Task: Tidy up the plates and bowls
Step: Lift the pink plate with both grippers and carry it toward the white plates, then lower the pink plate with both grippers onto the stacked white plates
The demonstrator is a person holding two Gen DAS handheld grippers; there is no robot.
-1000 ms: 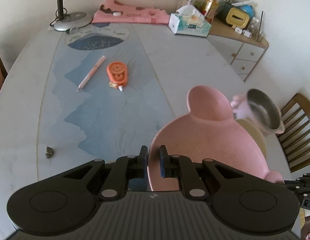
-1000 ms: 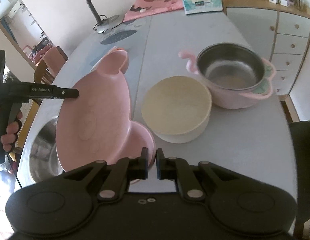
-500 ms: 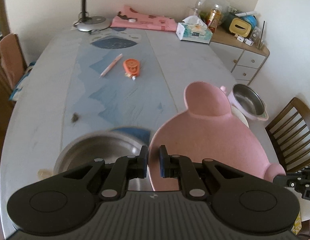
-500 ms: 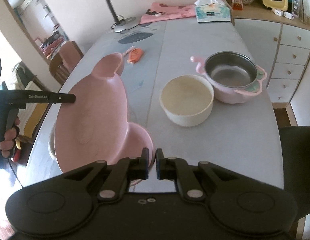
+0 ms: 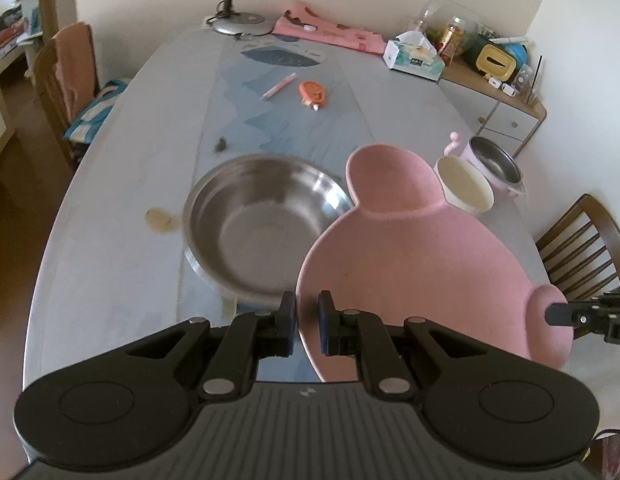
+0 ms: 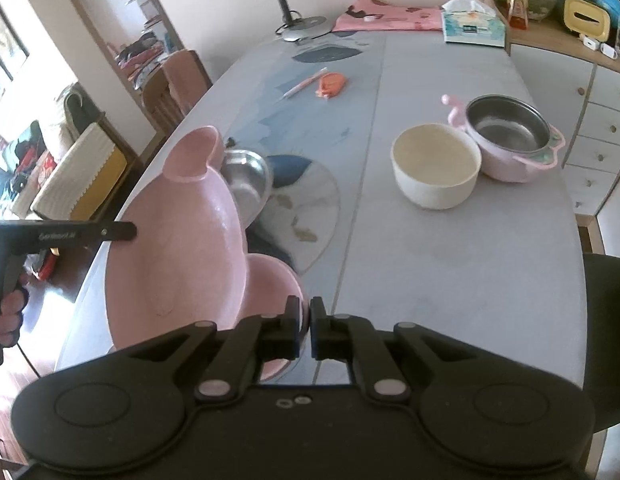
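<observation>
A pink plate with two round ears (image 5: 414,264) hangs tilted above the table, held from both sides. My left gripper (image 5: 308,320) is shut on its near rim. My right gripper (image 6: 305,320) is shut on the rim of one ear, and its tip shows at the plate's right ear (image 5: 558,314). A wide steel bowl (image 5: 262,224) sits on the table just left of the plate, partly hidden behind the plate (image 6: 178,256) in the right wrist view. A cream bowl (image 6: 436,168) and a pink steel-lined pot (image 6: 510,136) stand side by side to the right.
A pink pen (image 5: 279,86) and an orange tape dispenser (image 5: 313,93) lie mid-table. A lamp base (image 5: 240,26), pink cloth (image 5: 330,34) and tissue box (image 5: 414,60) sit at the far end. Chairs (image 5: 582,248) stand on both sides; a drawer cabinet (image 6: 602,120) is at the right.
Both grippers have carried the pink plate back and left along the table. The steel bowl has come into view beside it, and the cream bowl and pot now lie farther off.
</observation>
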